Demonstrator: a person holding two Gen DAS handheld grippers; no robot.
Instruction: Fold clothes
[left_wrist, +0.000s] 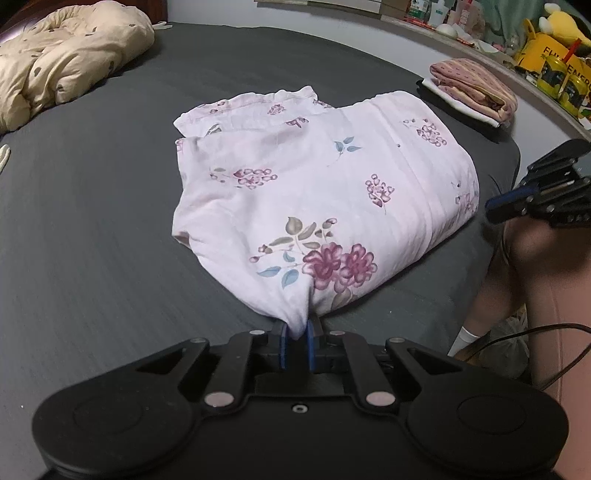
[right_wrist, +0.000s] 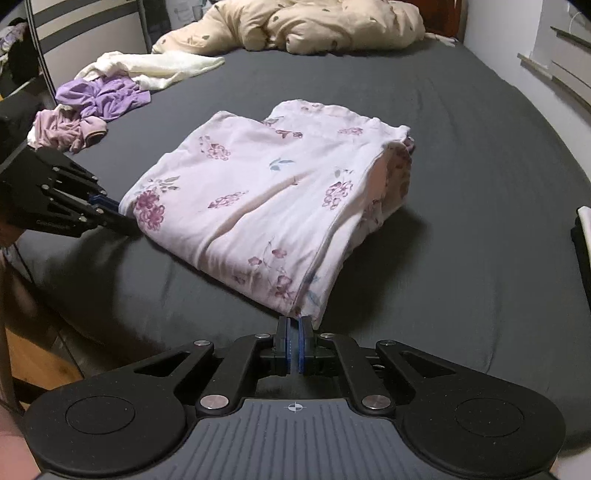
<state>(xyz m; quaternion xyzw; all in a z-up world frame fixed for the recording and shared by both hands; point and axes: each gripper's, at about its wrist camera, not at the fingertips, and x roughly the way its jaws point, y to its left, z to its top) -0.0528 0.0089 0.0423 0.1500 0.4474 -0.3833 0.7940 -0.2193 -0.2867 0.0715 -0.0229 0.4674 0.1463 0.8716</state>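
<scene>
Left gripper (left_wrist: 297, 334): I have it clamped on the near left corner of the floral garment (left_wrist: 317, 192).
Right gripper (right_wrist: 294, 325): clamped on the near right corner.
Reason: I judge both near corners are pinched so the hem can be carried over for another fold.
Garment position: partly folded, mid-bed.
Surface: dark grey bedsheet (left_wrist: 92, 221).
Room: crumpled beige duvet (right_wrist: 314, 22), unfolded purple clothes (right_wrist: 99, 96), folded stack (left_wrist: 472, 96).

- We see a dark grey bed sheet (right_wrist: 461, 155) covering the mattress.
- A beige quilt (right_wrist: 317, 26) with a dark leaf print lies bunched at the bed's far end.
- A shelf (left_wrist: 491, 48) runs along the bed's right edge, crowded with bottles and yellow cans (left_wrist: 554, 74).
- A yellow plush toy (left_wrist: 561, 22) sits on that shelf, above the cans.
</scene>
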